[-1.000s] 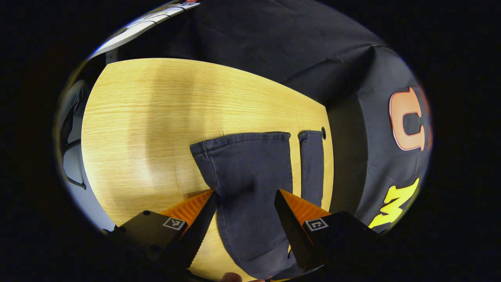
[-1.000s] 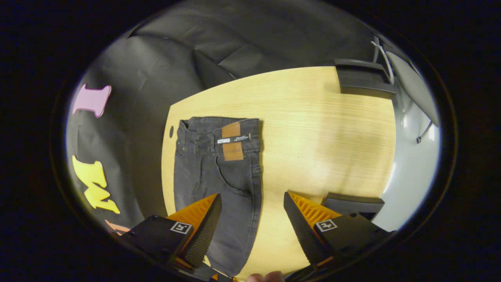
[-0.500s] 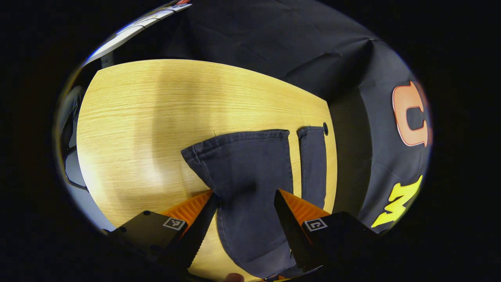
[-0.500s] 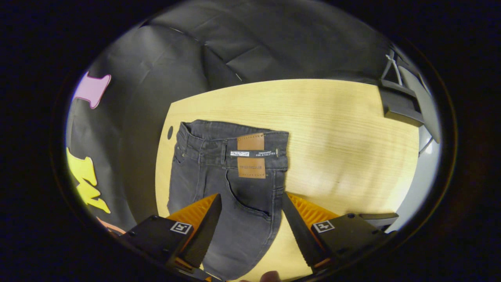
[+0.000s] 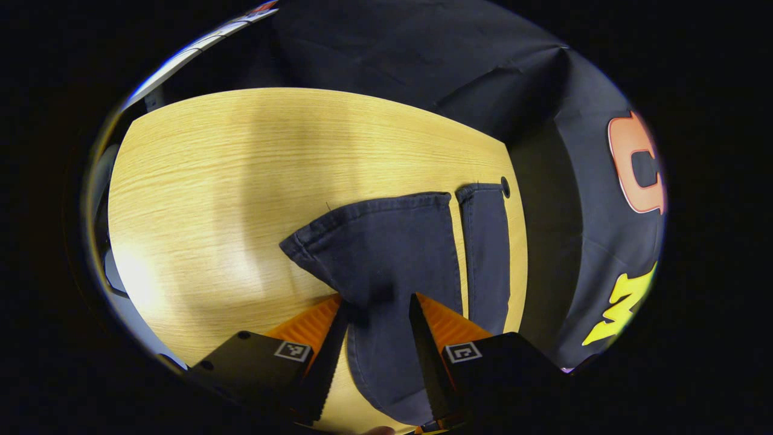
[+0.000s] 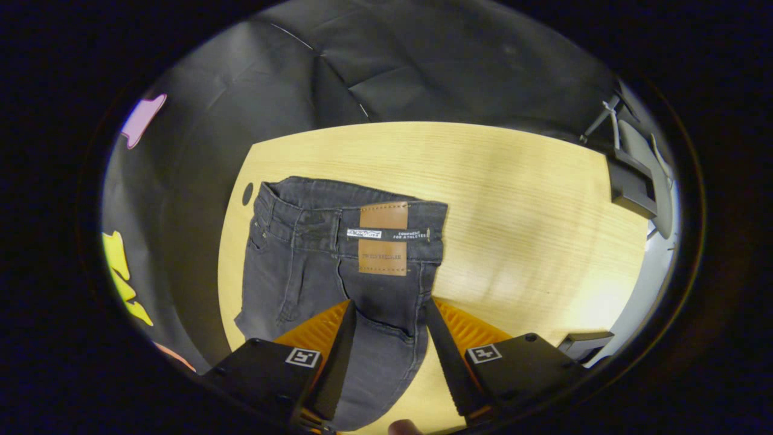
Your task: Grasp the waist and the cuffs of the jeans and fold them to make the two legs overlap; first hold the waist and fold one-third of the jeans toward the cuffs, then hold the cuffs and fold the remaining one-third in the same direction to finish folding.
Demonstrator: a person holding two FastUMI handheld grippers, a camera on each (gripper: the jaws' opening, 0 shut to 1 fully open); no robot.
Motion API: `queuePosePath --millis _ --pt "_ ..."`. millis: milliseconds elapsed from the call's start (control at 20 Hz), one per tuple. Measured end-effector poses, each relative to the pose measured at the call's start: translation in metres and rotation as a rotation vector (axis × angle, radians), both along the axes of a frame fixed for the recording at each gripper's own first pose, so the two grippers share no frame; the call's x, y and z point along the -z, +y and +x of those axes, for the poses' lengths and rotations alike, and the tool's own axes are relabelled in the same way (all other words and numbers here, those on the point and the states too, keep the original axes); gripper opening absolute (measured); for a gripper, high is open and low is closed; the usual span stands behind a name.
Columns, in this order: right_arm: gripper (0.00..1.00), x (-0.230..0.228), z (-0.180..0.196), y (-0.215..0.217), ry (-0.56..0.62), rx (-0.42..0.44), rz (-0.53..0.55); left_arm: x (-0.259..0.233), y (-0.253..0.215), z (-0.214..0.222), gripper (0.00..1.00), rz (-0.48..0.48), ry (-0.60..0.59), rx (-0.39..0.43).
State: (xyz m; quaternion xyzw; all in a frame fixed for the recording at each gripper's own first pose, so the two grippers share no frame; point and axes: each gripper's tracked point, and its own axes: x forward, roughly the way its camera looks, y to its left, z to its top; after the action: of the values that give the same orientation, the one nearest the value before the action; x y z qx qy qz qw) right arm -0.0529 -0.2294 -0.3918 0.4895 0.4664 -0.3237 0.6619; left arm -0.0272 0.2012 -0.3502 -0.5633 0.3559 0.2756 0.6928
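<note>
Dark grey jeans (image 5: 386, 254) lie flat on the wooden table (image 5: 229, 181). In the left gripper view the two legs run away from me; the near cuff (image 5: 374, 208) is rumpled and its left corner has pulled in, and the far leg (image 5: 486, 254) lies straight beside it. My left gripper (image 5: 377, 297) straddles the near leg, jaws half closed with fabric filling the gap. In the right gripper view the waist (image 6: 314, 223) with its brown patch (image 6: 383, 238) lies ahead. My right gripper (image 6: 389, 301) straddles the jeans' hip just below the patch, jaws likewise half closed.
A round cable hole (image 5: 505, 186) sits by the table's edge next to the far cuff, and the same hole (image 6: 247, 193) lies beside the waist. Dark furniture (image 6: 631, 187) stands past the table's right edge. Bare wood (image 6: 513, 199) stretches right of the jeans.
Both grippers' jaws have narrowed around the denim. The right gripper has moved in toward the waist. The near cuff's left corner has drawn inward and wrinkled.
</note>
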Motion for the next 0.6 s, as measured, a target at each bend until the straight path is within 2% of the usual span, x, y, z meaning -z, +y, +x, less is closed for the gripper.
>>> queuePosePath --millis 50,150,200,250,300,350,450,550,600 --pt "0.5 0.003 -0.004 -0.005 0.029 -0.01 -0.026 0.001 -0.002 -0.001 0.69 -0.002 0.009 0.004" --pt "0.36 0.004 -0.007 -0.006 0.067 -0.026 -0.05 0.006 -0.002 0.002 0.45 -0.006 0.027 0.013" --pt "0.36 0.003 -0.007 -0.006 0.081 -0.041 -0.06 0.007 -0.001 0.001 0.47 -0.001 0.043 0.009" --pt "0.36 0.003 -0.007 -0.005 0.098 -0.055 -0.069 0.009 -0.003 0.003 0.14 0.002 0.048 0.021" --pt "0.36 0.003 -0.01 -0.008 0.123 -0.071 -0.086 0.008 -0.003 0.003 0.18 0.005 0.051 0.033" --pt "0.36 0.017 -0.009 -0.005 0.139 -0.077 -0.094 0.008 -0.002 0.002 0.15 0.005 0.059 0.04" --pt "0.18 0.007 -0.01 -0.007 0.141 -0.059 -0.085 0.009 -0.002 0.002 0.1 -0.001 0.071 0.049" --pt "0.18 0.003 -0.011 -0.008 0.142 -0.022 -0.059 0.01 -0.002 0.003 0.07 -0.016 0.073 0.05" --pt "0.01 0.008 -0.009 -0.009 0.14 -0.011 -0.051 0.008 -0.004 0.005 0.07 -0.029 0.07 0.055"
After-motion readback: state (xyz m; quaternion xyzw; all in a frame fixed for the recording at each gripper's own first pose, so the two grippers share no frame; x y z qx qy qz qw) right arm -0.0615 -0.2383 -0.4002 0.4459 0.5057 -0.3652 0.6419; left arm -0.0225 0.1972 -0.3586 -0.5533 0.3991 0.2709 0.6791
